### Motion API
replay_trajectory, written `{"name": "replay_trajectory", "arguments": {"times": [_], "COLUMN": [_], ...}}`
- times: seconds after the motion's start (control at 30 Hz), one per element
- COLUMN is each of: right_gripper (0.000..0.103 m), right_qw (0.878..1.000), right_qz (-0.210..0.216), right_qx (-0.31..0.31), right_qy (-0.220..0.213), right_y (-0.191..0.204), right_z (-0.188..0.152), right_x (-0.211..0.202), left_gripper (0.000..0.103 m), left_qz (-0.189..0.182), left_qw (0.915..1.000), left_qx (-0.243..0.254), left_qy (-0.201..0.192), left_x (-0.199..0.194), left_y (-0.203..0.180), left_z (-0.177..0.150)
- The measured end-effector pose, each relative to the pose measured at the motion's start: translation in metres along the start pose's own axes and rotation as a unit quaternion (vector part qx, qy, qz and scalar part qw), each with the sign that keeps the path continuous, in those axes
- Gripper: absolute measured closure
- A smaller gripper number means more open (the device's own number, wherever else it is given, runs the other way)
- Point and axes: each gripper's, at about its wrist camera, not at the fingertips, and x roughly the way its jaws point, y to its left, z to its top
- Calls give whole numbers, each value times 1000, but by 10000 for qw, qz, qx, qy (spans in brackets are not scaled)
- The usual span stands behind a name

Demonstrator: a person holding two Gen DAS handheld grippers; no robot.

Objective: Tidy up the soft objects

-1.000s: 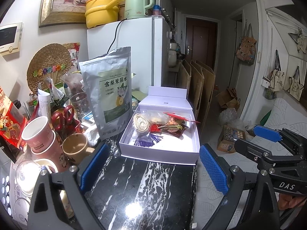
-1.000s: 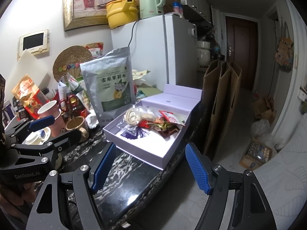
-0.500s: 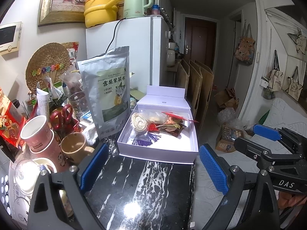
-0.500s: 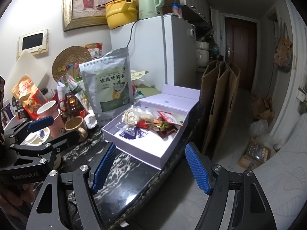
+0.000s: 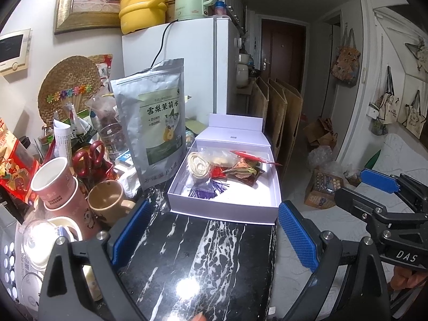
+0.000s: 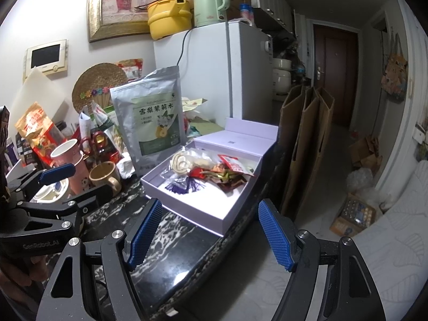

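Note:
An open white box [image 5: 222, 210] sits on the black marble counter [image 5: 192, 262]; it also shows in the right wrist view [image 6: 192, 211]. Inside lie a cream rope coil [image 5: 198, 166], a purple tassel [image 5: 207, 190], clear bags and red and brown packets [image 5: 247, 169]. My left gripper [image 5: 214, 236] is open and empty, just in front of the box. My right gripper [image 6: 210, 231] is open and empty, near the box's front corner at the counter edge. Each gripper shows in the other's view, the right one [image 5: 385, 187] and the left one [image 6: 53, 184].
A tall silver pouch [image 5: 155, 123] stands left of the box. Cups [image 5: 58, 190], a tan mug [image 5: 107, 200], red scissors [image 5: 88, 157] and snack bags crowd the left. A white fridge [image 5: 198, 67] stands behind. The counter edge drops to the floor at the right, with cardboard sheets [image 6: 307, 144].
Both grippers have drifted slightly; the box sits a little further from the left gripper. Nothing was gripped or released.

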Motion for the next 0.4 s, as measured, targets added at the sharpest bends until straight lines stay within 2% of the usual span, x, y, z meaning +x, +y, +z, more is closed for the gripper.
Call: {"name": "replay_trajectory", "arguments": {"times": [0.2, 0.4], "right_gripper": [28, 28], "right_qw": [10000, 9999], "right_qz": [-53, -93], "right_qx": [-60, -51], "right_qy": [12, 20], "right_y": [-1, -2], "right_z": [-2, -3], "right_x": [-1, 0], "left_gripper": [6, 6], "left_qz": [-66, 31], "left_qw": [10000, 9999], "left_qx": [62, 104], "left_qy": [9, 2], "left_x": [2, 3], "left_y": [-1, -4], "left_z": [-1, -2]}}
